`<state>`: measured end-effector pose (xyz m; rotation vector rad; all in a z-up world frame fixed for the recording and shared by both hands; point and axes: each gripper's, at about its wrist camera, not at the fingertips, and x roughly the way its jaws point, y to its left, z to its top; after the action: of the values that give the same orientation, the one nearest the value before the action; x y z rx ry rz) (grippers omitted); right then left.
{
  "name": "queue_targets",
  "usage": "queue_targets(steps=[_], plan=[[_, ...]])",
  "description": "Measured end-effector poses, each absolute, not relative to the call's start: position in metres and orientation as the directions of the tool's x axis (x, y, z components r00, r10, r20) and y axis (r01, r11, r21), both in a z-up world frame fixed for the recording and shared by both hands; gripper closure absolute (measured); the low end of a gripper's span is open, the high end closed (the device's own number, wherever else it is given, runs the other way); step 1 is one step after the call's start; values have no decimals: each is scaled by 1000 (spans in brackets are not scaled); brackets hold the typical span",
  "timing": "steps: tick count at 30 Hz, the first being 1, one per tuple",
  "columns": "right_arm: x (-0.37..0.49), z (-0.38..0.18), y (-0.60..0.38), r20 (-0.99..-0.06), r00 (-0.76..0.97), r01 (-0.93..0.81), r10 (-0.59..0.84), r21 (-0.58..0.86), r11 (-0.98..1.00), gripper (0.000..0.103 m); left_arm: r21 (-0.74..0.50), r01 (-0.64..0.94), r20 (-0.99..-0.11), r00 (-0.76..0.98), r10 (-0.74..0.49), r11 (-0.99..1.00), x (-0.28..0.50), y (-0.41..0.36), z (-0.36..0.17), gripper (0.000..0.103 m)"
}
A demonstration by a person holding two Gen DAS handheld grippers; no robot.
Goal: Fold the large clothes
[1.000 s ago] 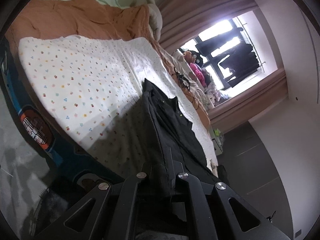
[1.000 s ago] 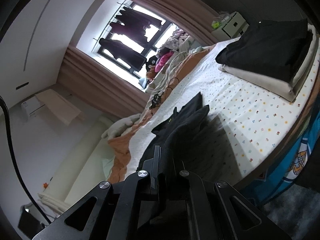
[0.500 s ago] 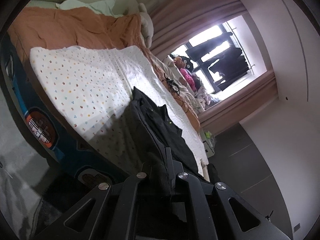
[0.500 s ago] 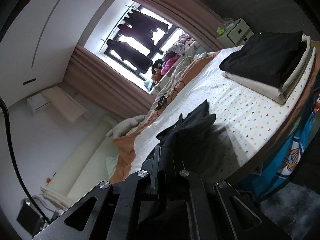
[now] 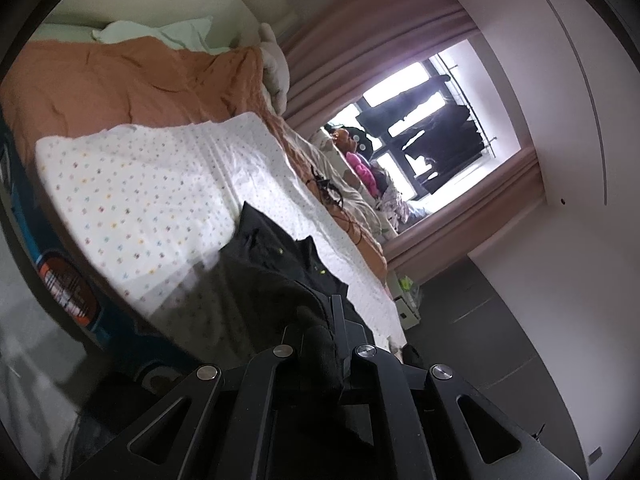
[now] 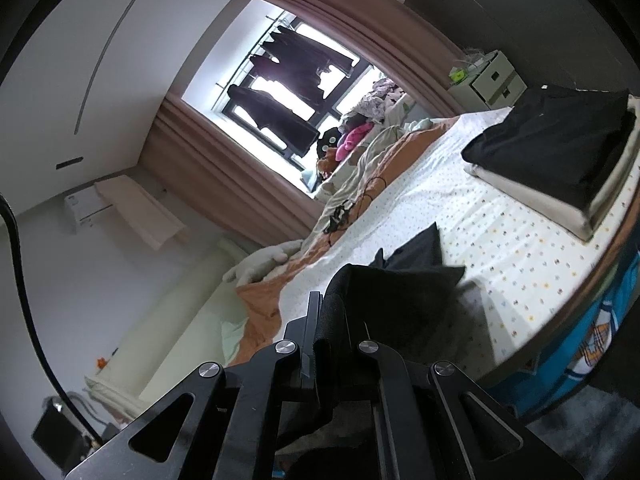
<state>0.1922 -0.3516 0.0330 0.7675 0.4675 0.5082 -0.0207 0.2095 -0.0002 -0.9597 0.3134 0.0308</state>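
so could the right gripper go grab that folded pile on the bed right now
Probably not yet: the right gripper is shut on the black garment. The path over the dotted sheet to the folded stack looks clear.

Left tongs [image 5: 326,332] pinch black garment [image 5: 280,264] above dotted sheet [image 5: 152,192].

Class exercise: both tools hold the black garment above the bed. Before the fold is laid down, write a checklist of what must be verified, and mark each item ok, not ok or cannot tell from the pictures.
1. Left tool shut on the black garment: ok, cloth is pinched between its fingers.
2. Right tool shut on the same garment: ok.
3. Landing area on the dotted sheet free of things: ok, bare sheet ahead of the garment.
4. Folded stack clear of the garment: ok, it sits apart near the bed's edge.
5. Black cable clear of the garment: ok, farther toward the window.
6. Garment hangs flat, without twist: cannot tell, it bunches at the tools.
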Motion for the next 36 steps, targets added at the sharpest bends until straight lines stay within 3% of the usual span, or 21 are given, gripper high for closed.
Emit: queue_targets(steps=[19,36], plan=[[355,54,-310,-164,815,-255,556,760,598,99,-739,-206,-311,949,-54,642,155,250,56,100],[471,36,-279,-138,868,-141,477,852,504,99,-691,-274,-392,919,-28,668,279,280,53,100]])
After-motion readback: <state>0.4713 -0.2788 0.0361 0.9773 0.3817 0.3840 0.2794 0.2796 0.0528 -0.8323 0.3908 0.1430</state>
